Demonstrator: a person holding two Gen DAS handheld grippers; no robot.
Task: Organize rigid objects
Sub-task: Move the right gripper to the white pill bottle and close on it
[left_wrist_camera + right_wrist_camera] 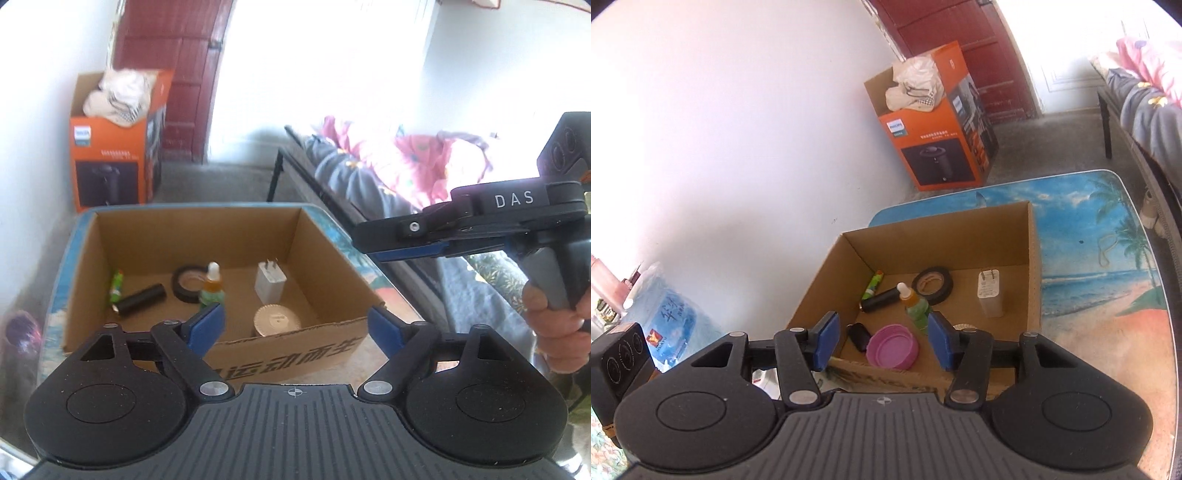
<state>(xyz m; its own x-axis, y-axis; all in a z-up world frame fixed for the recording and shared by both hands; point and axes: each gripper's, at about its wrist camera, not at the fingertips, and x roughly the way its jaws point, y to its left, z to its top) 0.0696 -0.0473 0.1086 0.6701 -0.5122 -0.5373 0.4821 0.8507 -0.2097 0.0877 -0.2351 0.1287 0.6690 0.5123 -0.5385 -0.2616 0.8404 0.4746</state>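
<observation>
So both grippers were up above the near wall of the open cardboard box, which sat on a table with a beach-and-palm print on top. The left gripper had its blue pads spread wide with nothing between them, just box showing through the gap. The right gripper was parted too, a bit narrower, and it wasn't holding anything either; a pink lid and the lower end of a small dropper bottle just showed through the gap from the box floor below.

Everything was already in the box. The dropper bottle, amber top and green bottom, sat near the middle. Right behind it was a roll of black tape lying flat. A black cylinder lay on its side to the left of the bottle, and a green tube rested along the left wall just beyond that. A white charger plug stood toward the right side, prongs up. The pink lid was close to the near wall with a small black oval thing touching its left edge. From the left wrist view there was also a round gold tin against the near wall.

A hand gripped the right gripper's handle. An orange Philips box stood on the floor by the white wall.
</observation>
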